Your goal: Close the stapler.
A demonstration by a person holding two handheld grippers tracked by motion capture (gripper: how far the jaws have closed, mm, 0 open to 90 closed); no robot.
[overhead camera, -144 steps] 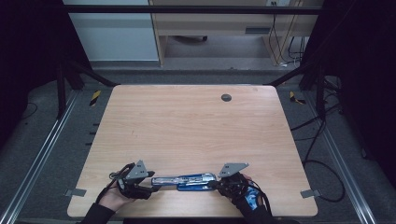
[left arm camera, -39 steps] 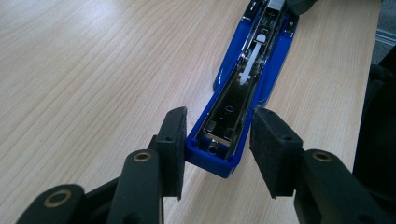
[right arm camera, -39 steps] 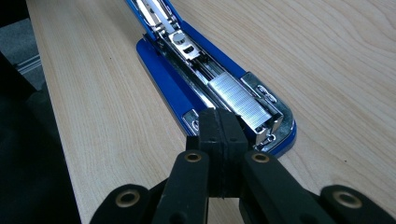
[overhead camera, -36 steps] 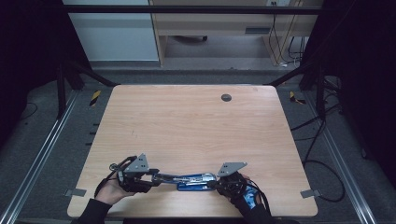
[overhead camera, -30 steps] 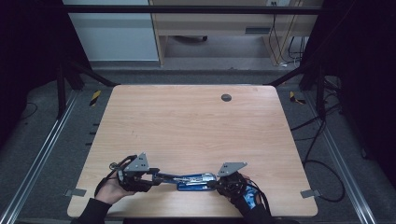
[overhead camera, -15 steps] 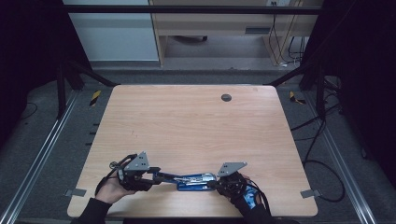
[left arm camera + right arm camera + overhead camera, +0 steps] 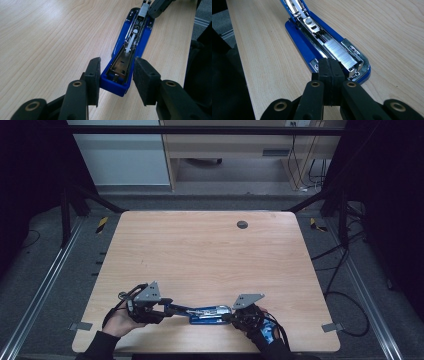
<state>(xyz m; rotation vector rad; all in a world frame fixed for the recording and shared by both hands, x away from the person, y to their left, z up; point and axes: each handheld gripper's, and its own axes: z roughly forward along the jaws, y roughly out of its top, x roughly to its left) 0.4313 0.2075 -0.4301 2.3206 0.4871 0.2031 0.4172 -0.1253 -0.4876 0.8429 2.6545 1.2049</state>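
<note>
The wooden table (image 7: 210,255) carries a blue stapler (image 7: 202,312) near its front edge, at about six o'clock from the table's middle, swung open flat with its cover end toward nine o'clock. The left gripper (image 7: 115,77) straddles that blue cover end; one pad touches, the other stands just off, so no firm grip. The right gripper (image 7: 331,66), jaws fully shut and empty, rests at the magazine's nose beside a strip of staples (image 7: 340,53). Judged step: seating the staples. Next calls for folding the cover closed, base steadied
</note>
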